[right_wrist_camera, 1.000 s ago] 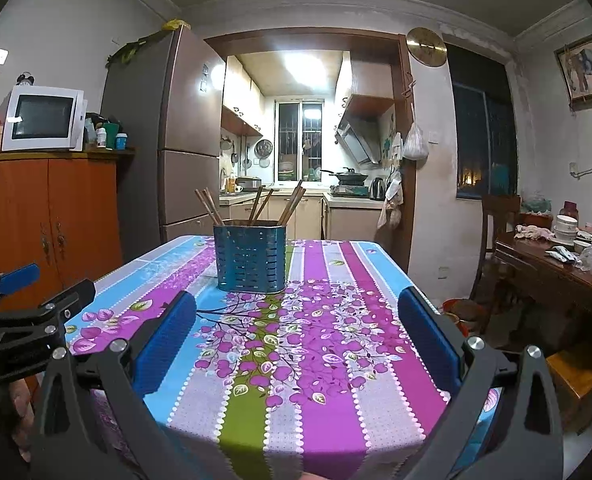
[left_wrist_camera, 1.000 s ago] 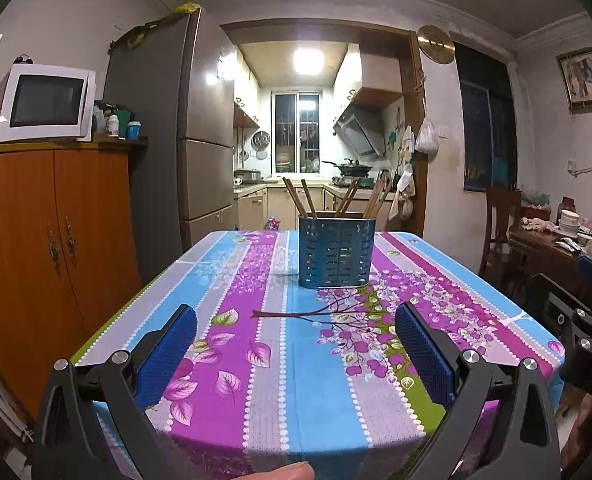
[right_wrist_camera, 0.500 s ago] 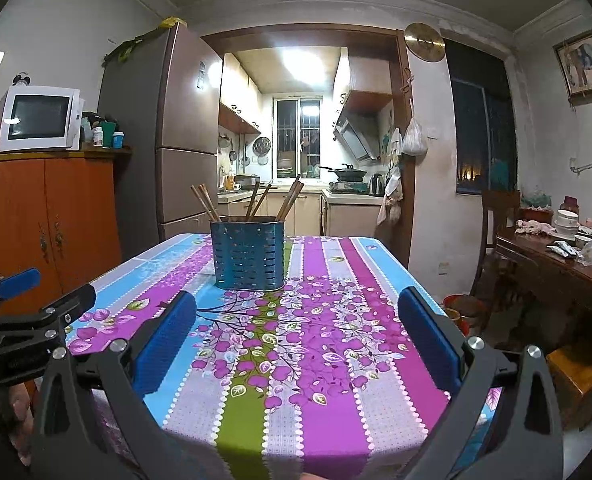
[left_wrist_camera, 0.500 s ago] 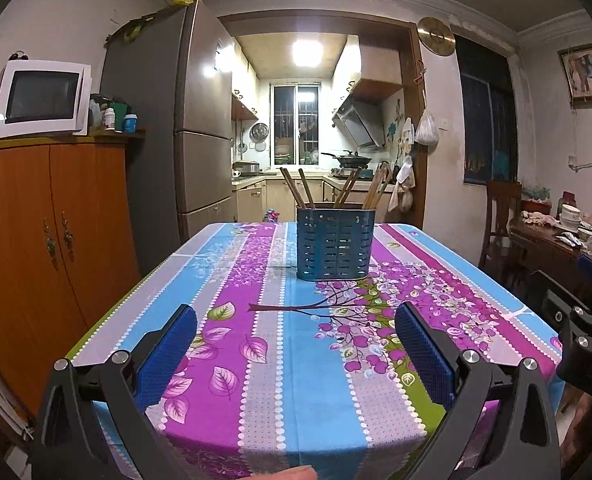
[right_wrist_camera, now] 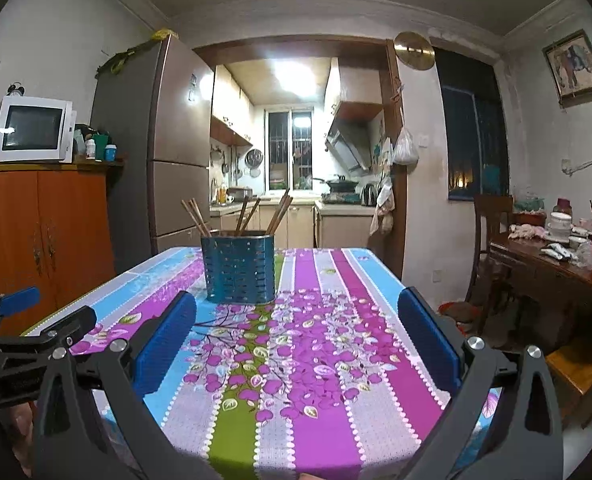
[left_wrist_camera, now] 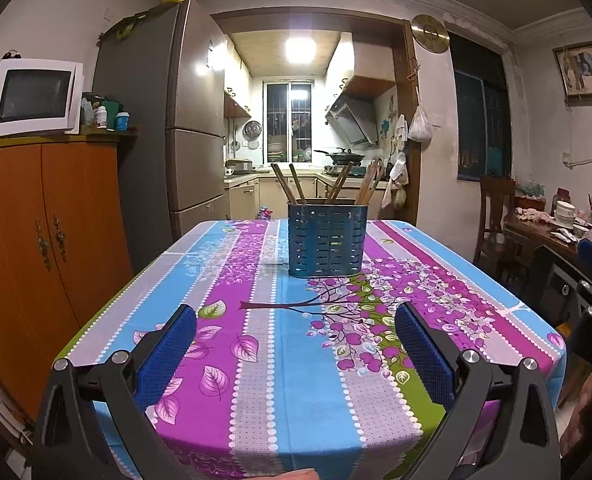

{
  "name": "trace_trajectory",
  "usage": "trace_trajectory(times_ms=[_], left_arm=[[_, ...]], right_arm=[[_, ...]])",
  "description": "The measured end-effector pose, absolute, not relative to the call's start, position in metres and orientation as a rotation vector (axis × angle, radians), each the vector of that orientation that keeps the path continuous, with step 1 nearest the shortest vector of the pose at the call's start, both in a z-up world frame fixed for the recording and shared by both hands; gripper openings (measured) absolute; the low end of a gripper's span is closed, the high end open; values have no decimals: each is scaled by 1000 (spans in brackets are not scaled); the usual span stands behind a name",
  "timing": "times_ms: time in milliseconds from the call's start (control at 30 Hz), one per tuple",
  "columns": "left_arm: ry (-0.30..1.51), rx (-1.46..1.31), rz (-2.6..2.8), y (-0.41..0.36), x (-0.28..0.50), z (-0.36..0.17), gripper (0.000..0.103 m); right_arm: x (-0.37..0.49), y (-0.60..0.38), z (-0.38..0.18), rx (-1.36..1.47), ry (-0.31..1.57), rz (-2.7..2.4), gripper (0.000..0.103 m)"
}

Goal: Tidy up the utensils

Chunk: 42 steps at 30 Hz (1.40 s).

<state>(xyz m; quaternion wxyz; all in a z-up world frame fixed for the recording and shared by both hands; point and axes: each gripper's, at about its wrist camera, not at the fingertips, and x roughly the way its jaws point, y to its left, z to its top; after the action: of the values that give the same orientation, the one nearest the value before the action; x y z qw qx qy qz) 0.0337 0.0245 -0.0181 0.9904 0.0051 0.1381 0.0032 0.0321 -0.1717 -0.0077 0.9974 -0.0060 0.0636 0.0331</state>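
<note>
A blue perforated utensil holder [left_wrist_camera: 327, 239] [right_wrist_camera: 239, 268] stands upright toward the far end of the table [left_wrist_camera: 256, 360] with a flowered, striped cloth. Several wooden chopsticks [left_wrist_camera: 296, 188] [right_wrist_camera: 194, 216] lean out of its top. My left gripper [left_wrist_camera: 295, 326] hovers open above the near half of the table, nothing between its blue pads. My right gripper [right_wrist_camera: 296, 314] is open too, over the near right part of the cloth, empty. Each gripper's black frame shows at the edge of the other's view. No loose utensils lie on the cloth.
An orange wooden cabinet [left_wrist_camera: 48, 240] with a white microwave [left_wrist_camera: 32, 96] stands left of the table, a grey fridge [left_wrist_camera: 168, 132] behind it. A dark wooden side table [right_wrist_camera: 556, 264] with dishes and a chair [right_wrist_camera: 492, 216] stand to the right. A kitchen lies beyond the doorway.
Both grippers have dropped lower and tilted up slightly, so the holder sits lower against the kitchen behind. Both stay open and empty.
</note>
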Motion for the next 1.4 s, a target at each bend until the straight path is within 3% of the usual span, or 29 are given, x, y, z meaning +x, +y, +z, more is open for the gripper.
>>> trace_trajectory(times_ms=[733, 1000, 1400], left_arm=[[188, -2, 26, 27, 21, -1, 98], [62, 16, -17, 14, 9, -4, 98], [70, 33, 7, 13, 16, -8, 98]], right_arm=[[36, -172, -14, -34, 113, 68, 98], [33, -181, -17, -5, 65, 64, 98], [35, -184, -19, 19, 64, 84, 98]])
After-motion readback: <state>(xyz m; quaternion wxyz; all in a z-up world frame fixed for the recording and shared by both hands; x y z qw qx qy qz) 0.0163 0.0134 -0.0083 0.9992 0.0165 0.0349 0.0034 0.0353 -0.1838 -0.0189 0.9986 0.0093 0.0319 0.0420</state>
